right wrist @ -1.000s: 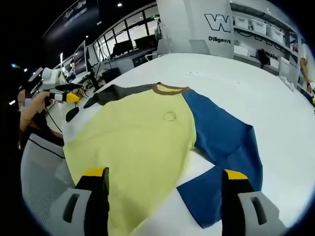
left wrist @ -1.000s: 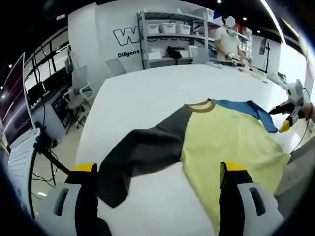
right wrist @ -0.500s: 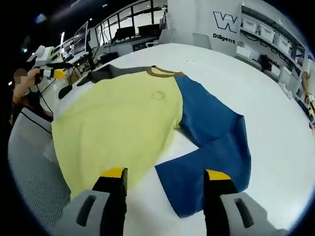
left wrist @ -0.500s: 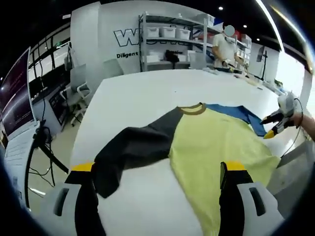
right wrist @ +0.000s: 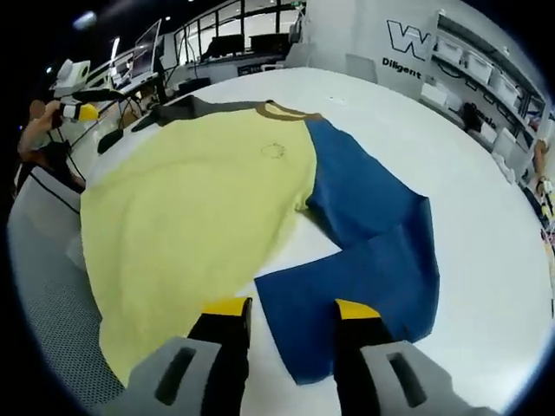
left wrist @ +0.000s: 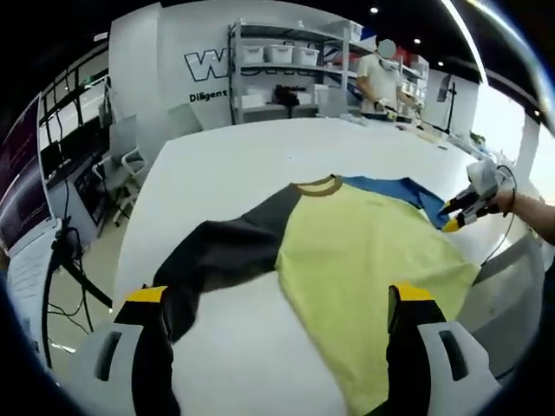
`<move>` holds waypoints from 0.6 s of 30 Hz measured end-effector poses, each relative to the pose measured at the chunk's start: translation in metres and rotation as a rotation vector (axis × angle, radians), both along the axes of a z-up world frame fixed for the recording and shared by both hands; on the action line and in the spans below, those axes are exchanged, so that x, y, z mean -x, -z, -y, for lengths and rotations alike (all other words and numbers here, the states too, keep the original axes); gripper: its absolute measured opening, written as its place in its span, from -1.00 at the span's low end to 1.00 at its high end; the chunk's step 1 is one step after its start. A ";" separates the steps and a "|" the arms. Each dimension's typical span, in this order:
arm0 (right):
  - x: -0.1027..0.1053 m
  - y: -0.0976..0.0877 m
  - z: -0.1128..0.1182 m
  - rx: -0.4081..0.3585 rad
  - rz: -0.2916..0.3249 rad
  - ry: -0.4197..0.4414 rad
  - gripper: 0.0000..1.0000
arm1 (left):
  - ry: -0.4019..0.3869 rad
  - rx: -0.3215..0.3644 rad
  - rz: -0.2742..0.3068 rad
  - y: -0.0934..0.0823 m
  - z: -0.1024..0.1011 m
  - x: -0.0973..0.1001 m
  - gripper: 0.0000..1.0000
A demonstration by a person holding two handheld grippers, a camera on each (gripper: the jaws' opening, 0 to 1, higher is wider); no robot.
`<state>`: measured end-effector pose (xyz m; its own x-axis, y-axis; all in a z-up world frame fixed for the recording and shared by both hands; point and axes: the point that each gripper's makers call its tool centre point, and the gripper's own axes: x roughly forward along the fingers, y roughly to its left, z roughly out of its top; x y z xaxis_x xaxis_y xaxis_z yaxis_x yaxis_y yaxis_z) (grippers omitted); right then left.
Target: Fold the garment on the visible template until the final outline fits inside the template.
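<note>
A long-sleeved shirt lies flat on the white table (left wrist: 260, 156), with a yellow body (left wrist: 364, 251), a brown collar (left wrist: 316, 185), a dark grey sleeve (left wrist: 225, 256) and a blue sleeve (right wrist: 373, 251). My left gripper (left wrist: 279, 299) is open wide above the table's near edge, its jaws either side of the grey sleeve's end and the yellow hem. My right gripper (right wrist: 291, 308) hangs low over the cuff end of the blue sleeve, jaws narrowed but still apart. The left gripper (right wrist: 82, 111) also appears far left in the right gripper view; the right gripper (left wrist: 460, 210) appears beyond the blue shoulder.
A grey mesh chair back (right wrist: 43, 295) sits at the table edge by the yellow hem. Shelves with white bins (left wrist: 277, 69) and a standing person (left wrist: 381, 78) are beyond the table's far end. Desks with monitors (right wrist: 217, 43) line the room's side.
The right gripper's jaws have drawn much closer together and it has dropped nearer the blue cuff. The left gripper's jaws stay wide; its view has shifted slightly.
</note>
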<state>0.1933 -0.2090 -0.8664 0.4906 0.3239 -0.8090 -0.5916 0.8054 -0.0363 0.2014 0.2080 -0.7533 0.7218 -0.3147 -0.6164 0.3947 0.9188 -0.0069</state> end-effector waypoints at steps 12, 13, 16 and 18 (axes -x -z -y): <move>-0.004 0.001 0.005 0.034 0.011 -0.010 -1.00 | 0.020 -0.055 -0.023 -0.003 -0.006 0.002 0.99; -0.004 0.001 0.006 0.022 -0.003 0.023 -1.00 | 0.020 -0.054 -0.014 -0.006 -0.006 0.001 0.99; -0.008 -0.002 0.008 -0.022 -0.001 0.078 -1.00 | 0.011 -0.035 -0.004 -0.010 -0.008 -0.001 0.99; -0.011 -0.006 0.012 -0.031 0.015 0.111 -1.00 | 0.008 -0.038 -0.004 -0.009 -0.009 -0.001 0.99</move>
